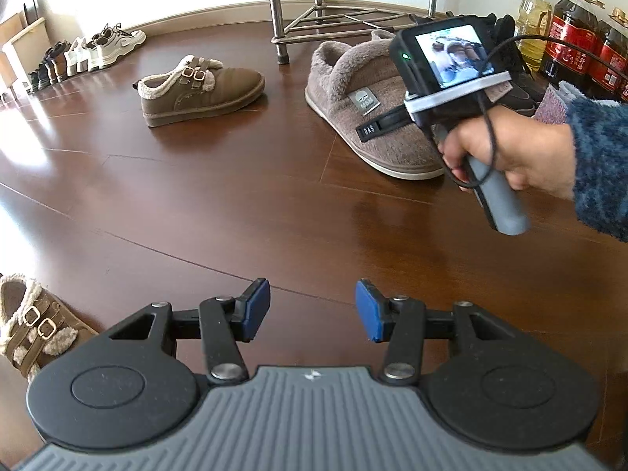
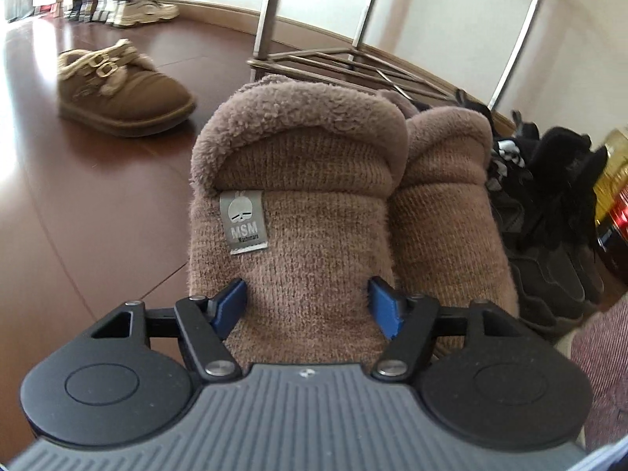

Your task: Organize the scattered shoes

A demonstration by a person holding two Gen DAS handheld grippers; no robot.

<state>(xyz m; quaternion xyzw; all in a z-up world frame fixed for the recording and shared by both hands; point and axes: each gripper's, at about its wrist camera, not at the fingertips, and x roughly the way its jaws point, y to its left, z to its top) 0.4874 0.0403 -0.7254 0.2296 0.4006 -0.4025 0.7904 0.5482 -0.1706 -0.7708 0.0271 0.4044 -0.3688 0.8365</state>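
On the dark wooden floor [image 1: 243, 216], beside the metal rack [image 1: 280, 11], the grey-brown slipper [image 2: 298, 212] lies toe-first between the right gripper [image 2: 306, 306] fingers, its long axis running away from them toward the far wall, its mate [image 2: 443, 196] touching on the right. Those fingers stand apart at the toe's sides, seemingly not pressing. The left gripper [image 1: 312, 310], fingers parted and empty, hovers over open floor; a brown buckled shoe [image 1: 200, 88] sits far left, unobstructed.
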